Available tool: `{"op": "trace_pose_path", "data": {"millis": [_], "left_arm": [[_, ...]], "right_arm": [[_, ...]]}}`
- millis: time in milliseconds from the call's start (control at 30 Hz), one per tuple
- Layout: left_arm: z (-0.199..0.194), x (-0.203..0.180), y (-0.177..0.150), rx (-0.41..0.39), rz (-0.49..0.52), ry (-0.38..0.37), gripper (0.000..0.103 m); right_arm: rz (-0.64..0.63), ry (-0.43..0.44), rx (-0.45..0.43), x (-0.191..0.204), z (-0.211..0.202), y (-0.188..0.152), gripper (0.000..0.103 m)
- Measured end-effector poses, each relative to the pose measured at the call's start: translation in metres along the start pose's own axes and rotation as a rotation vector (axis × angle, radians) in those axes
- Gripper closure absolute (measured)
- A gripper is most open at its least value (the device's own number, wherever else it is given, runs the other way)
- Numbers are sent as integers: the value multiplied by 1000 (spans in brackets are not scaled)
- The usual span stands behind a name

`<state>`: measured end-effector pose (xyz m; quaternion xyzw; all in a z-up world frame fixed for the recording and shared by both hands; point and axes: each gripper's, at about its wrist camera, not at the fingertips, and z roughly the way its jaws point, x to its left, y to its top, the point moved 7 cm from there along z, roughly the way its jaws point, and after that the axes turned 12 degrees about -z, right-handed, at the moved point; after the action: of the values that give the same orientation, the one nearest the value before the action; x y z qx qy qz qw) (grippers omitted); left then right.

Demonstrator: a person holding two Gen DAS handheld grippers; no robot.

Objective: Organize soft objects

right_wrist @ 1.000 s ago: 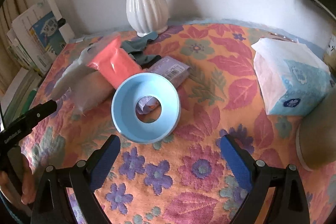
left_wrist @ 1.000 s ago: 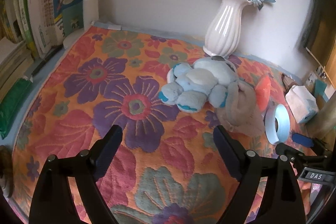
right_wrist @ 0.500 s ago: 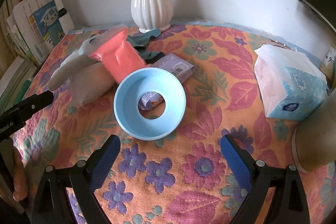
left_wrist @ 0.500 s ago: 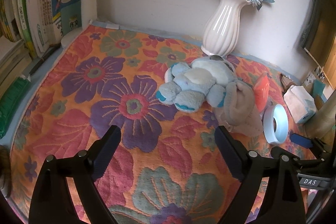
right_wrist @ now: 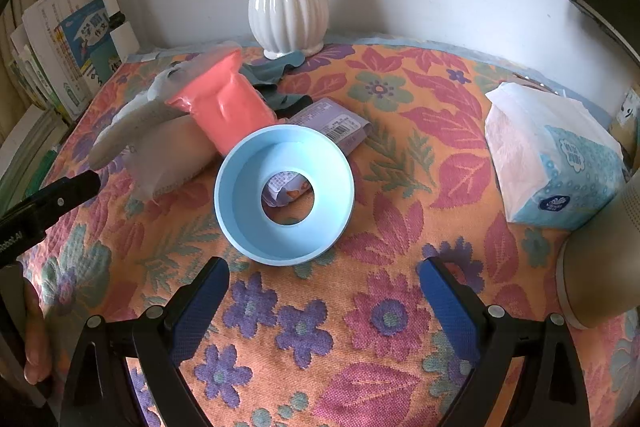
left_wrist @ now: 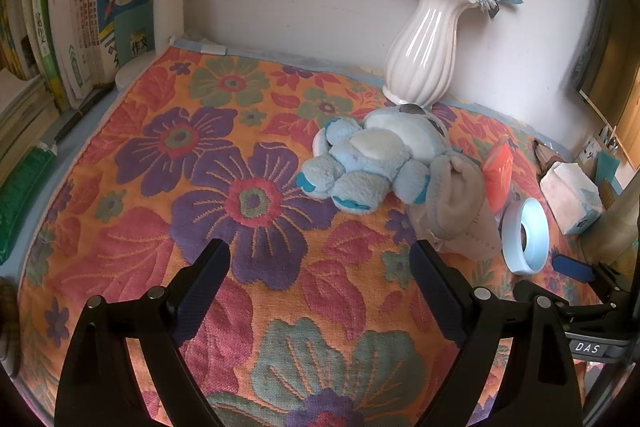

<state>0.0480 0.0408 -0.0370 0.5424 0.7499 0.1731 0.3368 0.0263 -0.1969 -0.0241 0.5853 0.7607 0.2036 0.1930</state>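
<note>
Near the white vase, at the back of the table under its flowered cloth, the soft things are gathered in one loose heap: a pale blue plush toy is laid just in front of the vase, a grey soft piece is pressed against the toy on the side away from the books, and an orange-pink packet is propped on that grey piece. A light blue ring is tilted against the packet, further from the vase, with a lilac wrapper partly hidden behind it, and a tissue pack is seen well apart from the vase. The left claw is held spread wide and empty above bare cloth, well short of the plush toy; the right claw is likewise spread and empty, just short of the ring. Nothing is gripped, so the step in hand is judged to be the choice of a first piece and the approach to it. A forward reach by the left claw is called for, with the toy's body taken between the spread pads before they are closed; the vase just behind it should be kept clear of.
</note>
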Motion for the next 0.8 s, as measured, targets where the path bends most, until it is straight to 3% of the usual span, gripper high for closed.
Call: {"op": "trace_pose_path", "data": {"millis": [800], "left_arm": [[0, 0, 0, 1, -2, 0, 12]], "right_arm": [[-10, -2, 4, 0, 2, 0, 6]]}}
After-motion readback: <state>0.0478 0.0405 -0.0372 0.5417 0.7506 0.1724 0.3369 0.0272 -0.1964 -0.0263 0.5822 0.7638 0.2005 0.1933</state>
